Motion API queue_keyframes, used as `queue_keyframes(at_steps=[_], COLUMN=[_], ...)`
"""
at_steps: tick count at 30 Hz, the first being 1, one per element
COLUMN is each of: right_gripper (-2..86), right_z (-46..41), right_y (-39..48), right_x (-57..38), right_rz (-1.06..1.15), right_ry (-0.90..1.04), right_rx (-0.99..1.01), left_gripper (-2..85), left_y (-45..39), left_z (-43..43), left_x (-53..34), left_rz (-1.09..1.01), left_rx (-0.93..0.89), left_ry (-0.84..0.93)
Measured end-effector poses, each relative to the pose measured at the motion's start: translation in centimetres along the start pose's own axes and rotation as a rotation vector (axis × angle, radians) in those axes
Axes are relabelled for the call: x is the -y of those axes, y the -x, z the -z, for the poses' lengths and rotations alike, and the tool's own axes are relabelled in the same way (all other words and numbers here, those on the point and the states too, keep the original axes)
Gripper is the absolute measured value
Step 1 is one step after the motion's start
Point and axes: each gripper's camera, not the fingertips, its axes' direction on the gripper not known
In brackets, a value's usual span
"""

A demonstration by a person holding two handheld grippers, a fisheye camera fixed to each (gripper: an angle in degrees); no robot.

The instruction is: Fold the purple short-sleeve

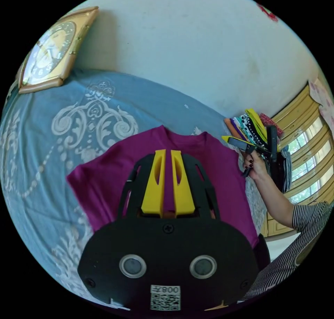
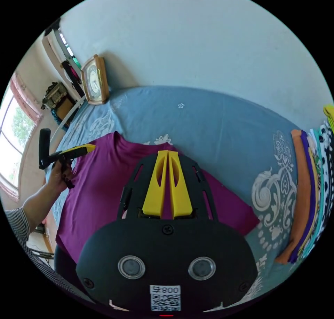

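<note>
Lying flat across the blue bedspread (image 2: 215,124): purple shirt (image 2: 101,193), collar pointing to 12 o'clock. Leaning at 10 o'clock: gold clock (image 1: 52,52). Stacking up at 3 o'clock: folded clothes (image 2: 308,197). Hovering over the shirt, nearly clenched, grasping nothing: left gripper (image 1: 168,152), right gripper (image 2: 168,152).

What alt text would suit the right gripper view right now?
A purple short-sleeve shirt lies flat on a blue patterned bedsheet, with the right gripper shut and empty above it. At left a hand holds the left gripper; folded clothes stack at right, a clock against the wall.
</note>
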Motion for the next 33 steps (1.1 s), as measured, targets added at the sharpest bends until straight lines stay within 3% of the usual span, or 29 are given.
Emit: queue_keyframes(at_steps=[6,8,10,13,16,19,26,30,33], right_gripper=[-0.3,-0.2,-0.2,0.0,0.0,0.0,0.1,0.2,0.3], right_z=[10.3,11.7,11.8,15.6,19.4,18.4,30.9,35.6,38.9], right_y=[-3.9,-6.1,-9.1,-10.9,-10.5,-12.0,-10.7,-6.6,-6.4], right_x=[-14.4,-18.2,-21.2,-22.6,-24.1,-26.2,-30.9,-40.1,-48.0], right_rz=[-0.066,-0.149,-0.234,-0.304,-0.259,-0.265,-0.254,-0.170,-0.232], right_ry=[0.031,0.057,0.143,0.073,0.034,0.212,0.062,0.187,0.257], right_rx=[-0.055,-0.077,-0.082,0.003,-0.057,-0.086,0.016,0.028,0.024], left_gripper=[1.0,0.6,0.4,0.2,0.2,0.1,0.4,1.0,2.4], left_y=[1.5,3.2,3.9,3.4,1.5,2.1,-1.7,-4.6,-5.4], left_z=[5.9,6.0,6.6,8.8,10.8,9.5,15.4,17.6,19.9], left_x=[-11.8,-15.5,-17.8,-21.0,-24.8,-28.6,-39.0,-46.8,-53.1], left_rz=[0.101,0.191,0.195,0.261,0.219,0.261,0.249,0.232,0.295], left_rx=[0.186,0.247,0.202,0.191,0.175,0.184,0.070,0.048,0.100], left_ry=[-0.003,0.076,0.050,0.008,-0.033,0.140,0.090,0.172,0.208])
